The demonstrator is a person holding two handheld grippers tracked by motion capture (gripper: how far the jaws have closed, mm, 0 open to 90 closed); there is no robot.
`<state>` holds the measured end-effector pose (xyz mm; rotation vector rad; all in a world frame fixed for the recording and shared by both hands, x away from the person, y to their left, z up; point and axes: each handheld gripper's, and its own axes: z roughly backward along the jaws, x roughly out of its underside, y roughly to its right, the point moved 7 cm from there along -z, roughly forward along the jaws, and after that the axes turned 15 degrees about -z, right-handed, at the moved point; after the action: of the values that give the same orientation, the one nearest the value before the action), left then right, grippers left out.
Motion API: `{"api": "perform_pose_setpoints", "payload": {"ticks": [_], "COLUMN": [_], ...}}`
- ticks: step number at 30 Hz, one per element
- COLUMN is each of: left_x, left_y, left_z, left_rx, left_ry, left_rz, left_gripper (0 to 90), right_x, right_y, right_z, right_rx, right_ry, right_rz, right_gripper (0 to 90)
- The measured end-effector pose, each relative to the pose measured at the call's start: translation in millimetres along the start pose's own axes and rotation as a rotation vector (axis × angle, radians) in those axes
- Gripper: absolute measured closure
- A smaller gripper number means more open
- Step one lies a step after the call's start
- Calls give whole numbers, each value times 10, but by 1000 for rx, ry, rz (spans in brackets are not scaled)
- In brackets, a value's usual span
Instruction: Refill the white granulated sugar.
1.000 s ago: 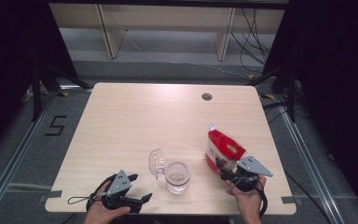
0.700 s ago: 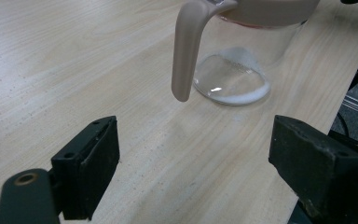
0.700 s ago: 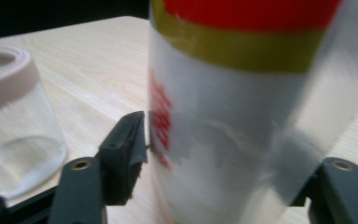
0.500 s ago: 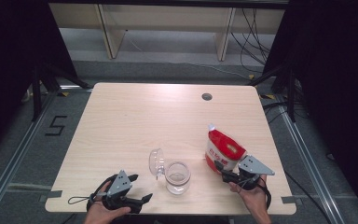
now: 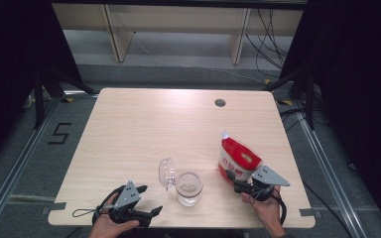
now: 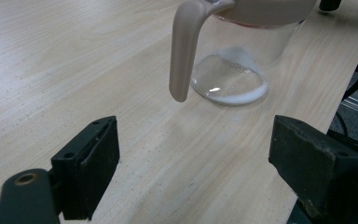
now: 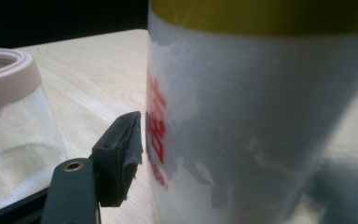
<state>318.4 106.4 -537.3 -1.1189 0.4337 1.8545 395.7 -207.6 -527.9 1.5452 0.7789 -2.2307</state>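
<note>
The red-and-white plastic refill pouch [image 5: 239,159] is standing upright right of the clear glass jar [image 5: 189,188], between the right gripper's [image 5: 236,182] just-widened, released fingers [image 7: 121,154]; the left gripper's [image 5: 151,214] fingers are spread empty.

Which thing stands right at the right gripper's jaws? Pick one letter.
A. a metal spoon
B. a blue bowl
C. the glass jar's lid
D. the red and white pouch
D: the red and white pouch stands upright directly in front of the right gripper, looming between its jaws in the right gripper view.

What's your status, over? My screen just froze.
Left gripper open, idle beside glass jar. Right gripper jaws just opening, red-white pouch between them, upright on table. Nothing in the way.
</note>
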Motion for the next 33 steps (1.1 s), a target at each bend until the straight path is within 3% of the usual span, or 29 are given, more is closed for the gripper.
{"api": "perform_pose_setpoints", "payload": {"ticks": [4,6,7,8,9,12,16,20,23,26,33], "left_x": [-5,6,-3,-3,-5,-10,-10,-13,-9,-8,-17], "left_y": [-1,-14,-2,-1,-3,5,11,2,0,-1,21], "left_z": [-2,2,-5,-4,-3,-5,-5,-4,-4,1,-11], "left_rx": [0,-3,-1,1,-2,2,6,2,1,3,9], "left_ry": [4,-9,4,4,5,6,4,7,3,-3,9], "left_rz": [3,-9,6,6,4,1,-2,1,-1,-14,0], "left_gripper": [160,160,160,159,160,160,160,160,159,159,159], "right_x": [-4,12,12,6,5,32,26,6,5,-3,-11], "right_y": [20,18,18,17,33,40,51,18,34,23,43], "right_z": [-28,-29,-29,-52,-52,-51,-54,-82,-81,-92,-98], "right_rx": [-3,-12,-12,-58,-13,-1,-9,-38,-24,-41,-40], "right_ry": [17,1,1,5,25,20,19,57,55,58,57], "right_rz": [36,18,18,39,34,5,18,-2,10,-8,10], "right_gripper": [346,346,346,347,360,366,368,394,391,400,433]}}
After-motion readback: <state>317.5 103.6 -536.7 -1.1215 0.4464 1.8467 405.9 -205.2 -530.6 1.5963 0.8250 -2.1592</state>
